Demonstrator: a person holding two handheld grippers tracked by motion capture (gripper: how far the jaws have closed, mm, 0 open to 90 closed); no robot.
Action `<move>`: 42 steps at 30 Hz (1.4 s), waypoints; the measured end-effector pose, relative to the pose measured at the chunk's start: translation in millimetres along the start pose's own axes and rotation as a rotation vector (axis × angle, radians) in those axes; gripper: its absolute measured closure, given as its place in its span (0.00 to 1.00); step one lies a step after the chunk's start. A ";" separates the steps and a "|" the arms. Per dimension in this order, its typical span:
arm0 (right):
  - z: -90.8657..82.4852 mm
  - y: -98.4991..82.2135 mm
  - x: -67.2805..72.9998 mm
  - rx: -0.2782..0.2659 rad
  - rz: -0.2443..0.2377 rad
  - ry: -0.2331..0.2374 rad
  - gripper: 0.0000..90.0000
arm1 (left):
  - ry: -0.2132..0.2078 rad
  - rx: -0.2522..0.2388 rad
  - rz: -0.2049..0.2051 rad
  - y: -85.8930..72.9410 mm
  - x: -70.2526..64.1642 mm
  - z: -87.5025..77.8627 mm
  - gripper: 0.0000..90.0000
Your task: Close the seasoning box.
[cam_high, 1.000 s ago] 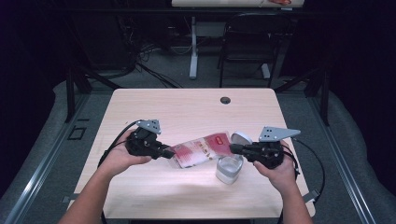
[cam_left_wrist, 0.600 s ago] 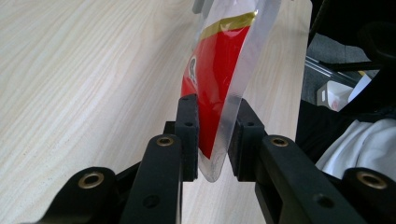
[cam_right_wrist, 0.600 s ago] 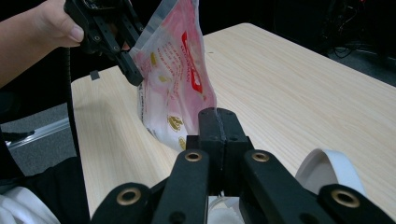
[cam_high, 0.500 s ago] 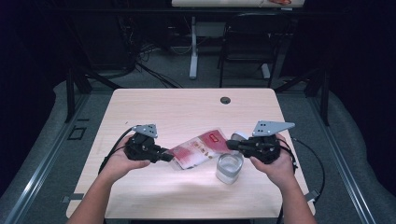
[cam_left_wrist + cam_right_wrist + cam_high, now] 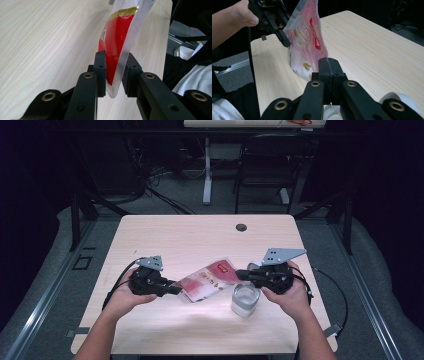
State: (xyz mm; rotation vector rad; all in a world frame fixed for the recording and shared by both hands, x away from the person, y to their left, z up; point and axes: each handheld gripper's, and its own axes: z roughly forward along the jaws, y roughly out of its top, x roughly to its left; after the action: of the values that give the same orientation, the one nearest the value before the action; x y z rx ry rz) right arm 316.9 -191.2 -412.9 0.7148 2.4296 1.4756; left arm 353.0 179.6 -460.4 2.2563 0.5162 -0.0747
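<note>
Holding a red-and-pink snack pouch (image 5: 209, 281) stretched between your two claws, you have it lifted just above the bench (image 5: 200, 237), near the front edge. Your left claw (image 5: 175, 290) pinches one end of the pouch: in the left gripper view its jaws sit close on either side of the clear edge strip (image 5: 117, 75), pressed against the film. Your right claw (image 5: 240, 275) is clamped tight on the opposite end, its jaws meeting with almost no gap in the right gripper view, the pouch (image 5: 305, 47) fanning out beyond them toward your other hand (image 5: 235, 17). A small clear cup (image 5: 245, 300) stands on the bench just below your right claw, apparently empty, though the high view is too coarse to be sure. By the look of it, the grasp is done and the pouch is taut; whether its seal is torn cannot be told, and opening and emptying it into the cup appear left to do.
</note>
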 end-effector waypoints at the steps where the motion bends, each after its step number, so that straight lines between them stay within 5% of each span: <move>1: 1.4 0.5 0.6 -0.001 0.002 0.002 1.00 | 0.008 -0.002 -0.001 -2.6 0.5 -0.9 0.85; 21: 31.9 7.5 14.7 0.069 -0.055 0.019 1.00 | 0.058 0.023 -0.035 -34.5 5.9 -1.1 0.82; 37: 34.8 3.1 17.4 0.099 -0.080 -0.003 1.00 | 0.083 0.051 -0.040 -38.5 5.7 17.3 0.79; 42: 38.3 -1.2 18.2 0.128 -0.095 -0.019 1.00 | 0.115 0.096 -0.034 -38.4 4.5 27.5 0.75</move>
State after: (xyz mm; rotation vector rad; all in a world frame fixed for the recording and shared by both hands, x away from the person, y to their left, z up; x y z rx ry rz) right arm 316.8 -152.7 -430.9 0.6253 2.5241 1.2833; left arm 345.3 183.9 -507.0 2.3563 0.6241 0.0140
